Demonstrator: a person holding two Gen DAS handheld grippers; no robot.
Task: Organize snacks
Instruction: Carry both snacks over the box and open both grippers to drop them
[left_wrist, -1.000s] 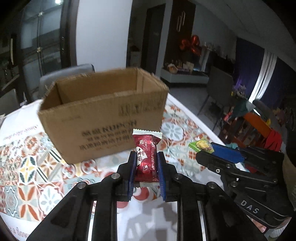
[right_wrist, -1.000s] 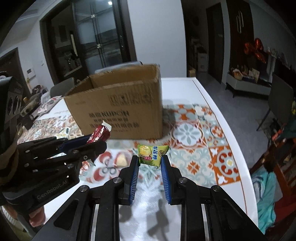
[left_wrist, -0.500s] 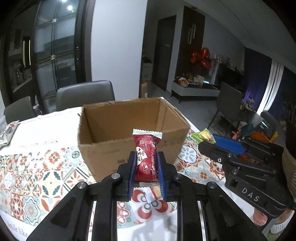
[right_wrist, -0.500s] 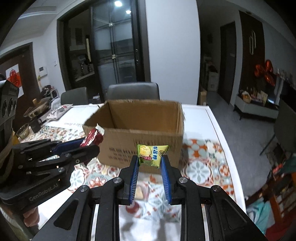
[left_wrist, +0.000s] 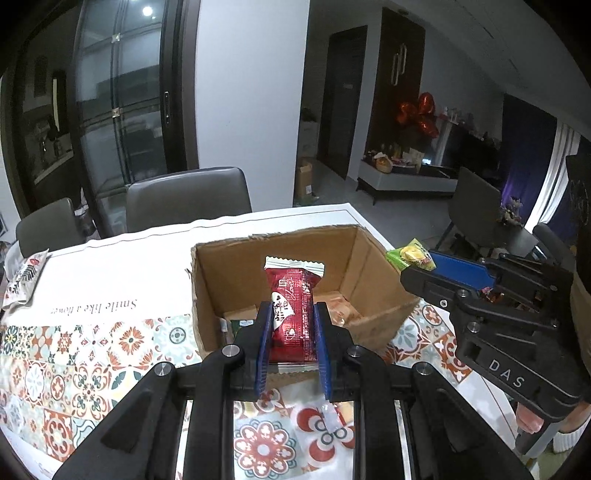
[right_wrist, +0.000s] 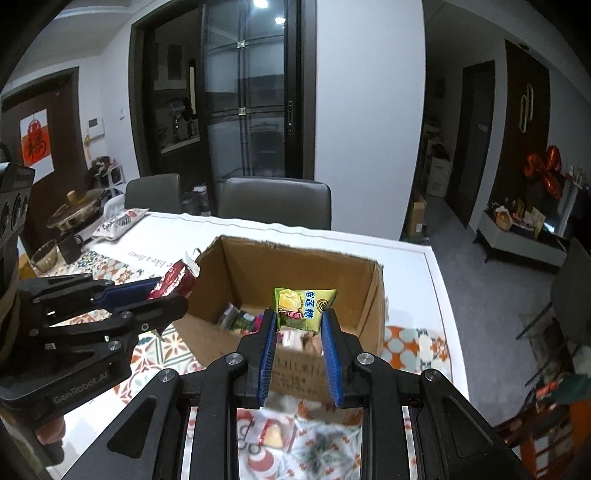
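Note:
An open cardboard box (left_wrist: 373, 266) stands on the patterned tablecloth and holds several snack packets (right_wrist: 240, 317). My left gripper (left_wrist: 291, 325) is shut on a red snack packet (left_wrist: 293, 314), held upright above the box's near edge. My right gripper (right_wrist: 299, 328) is shut on a green-yellow snack packet (right_wrist: 303, 306), also above the box's near edge. In the left wrist view the right gripper (left_wrist: 417, 266) is to the right with the green packet (left_wrist: 410, 254). In the right wrist view the left gripper (right_wrist: 162, 299) is to the left with the red packet (right_wrist: 173, 280).
A loose wrapped snack (right_wrist: 269, 432) lies on the tablecloth (left_wrist: 74, 354) in front of the box. A white packet (left_wrist: 22, 273) lies at the table's far left. Grey chairs (right_wrist: 273, 203) stand behind the table. A pot and cup (right_wrist: 70, 221) sit far left.
Both grippers have risen with their packets. I now look down into the box from above its near edge, where before I saw its front wall.

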